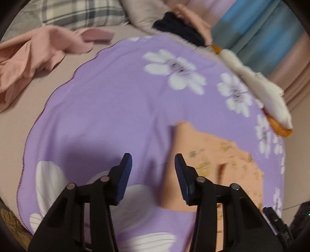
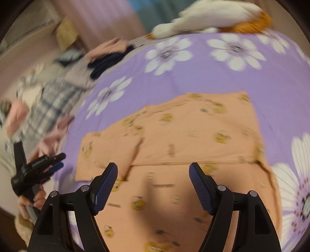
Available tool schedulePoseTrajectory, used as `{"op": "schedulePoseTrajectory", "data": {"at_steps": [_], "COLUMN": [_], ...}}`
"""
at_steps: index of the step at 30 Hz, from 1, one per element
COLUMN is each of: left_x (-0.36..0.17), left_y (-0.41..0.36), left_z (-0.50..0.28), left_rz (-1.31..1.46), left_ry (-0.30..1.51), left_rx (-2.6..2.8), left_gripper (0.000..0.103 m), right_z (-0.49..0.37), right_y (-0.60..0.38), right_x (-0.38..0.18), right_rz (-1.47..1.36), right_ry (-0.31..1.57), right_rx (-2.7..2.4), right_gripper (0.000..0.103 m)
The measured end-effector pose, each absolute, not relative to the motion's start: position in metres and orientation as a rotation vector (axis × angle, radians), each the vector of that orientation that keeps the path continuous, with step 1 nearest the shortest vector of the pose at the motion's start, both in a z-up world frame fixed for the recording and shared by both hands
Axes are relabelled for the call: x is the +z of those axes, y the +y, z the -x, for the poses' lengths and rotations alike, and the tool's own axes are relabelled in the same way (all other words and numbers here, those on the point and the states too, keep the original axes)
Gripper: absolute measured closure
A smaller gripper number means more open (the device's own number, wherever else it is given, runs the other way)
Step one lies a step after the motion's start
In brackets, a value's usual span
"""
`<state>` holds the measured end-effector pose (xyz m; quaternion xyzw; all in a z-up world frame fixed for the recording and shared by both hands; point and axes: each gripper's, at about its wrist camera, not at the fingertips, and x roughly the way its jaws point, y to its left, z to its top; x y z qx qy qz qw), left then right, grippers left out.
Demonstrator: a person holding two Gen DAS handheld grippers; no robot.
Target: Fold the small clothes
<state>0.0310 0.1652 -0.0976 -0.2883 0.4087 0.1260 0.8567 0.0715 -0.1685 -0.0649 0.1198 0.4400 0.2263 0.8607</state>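
Underneath: purple floral blanket [image 1: 108,100], peach garment [image 2: 193,131] flat; bed.

My pads [image 2: 105,186] are blue on black arms, garment [image 2: 174,135] is peach with yellow prints, blanket [image 1: 108,108] lilac with white flowers, toy [image 2: 209,17] white and orange, pillow [image 1: 77,13] grey plaid.
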Motion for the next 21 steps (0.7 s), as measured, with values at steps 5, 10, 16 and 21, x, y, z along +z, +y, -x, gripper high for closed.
{"op": "schedulePoseTrajectory", "data": {"at_steps": [5, 10, 16, 21], "left_x": [-0.106, -0.112, -0.113, -0.113], "left_y": [0.175, 0.187, 0.191, 0.192], "left_z": [-0.030, -0.025, -0.027, -0.027], "left_rz": [0.629, 0.638, 0.662, 0.660], "left_ry": [0.882, 0.895, 0.890, 0.895], "left_rx": [0.266, 0.293, 0.276, 0.275], "left_gripper": [0.061, 0.061, 0.061, 0.061], "right_z": [-0.069, -0.071, -0.078, -0.092], "right_y": [-0.098, -0.050, -0.023, -0.016], "right_x": [-0.062, -0.068, -0.083, -0.097], "right_rz": [-0.031, 0.158, 0.261, 0.291], "right_ry": [0.917, 0.907, 0.929, 0.969], "right_rx": [0.529, 0.536, 0.553, 0.502], "right_gripper": [0.027, 0.027, 0.028, 0.047]}}
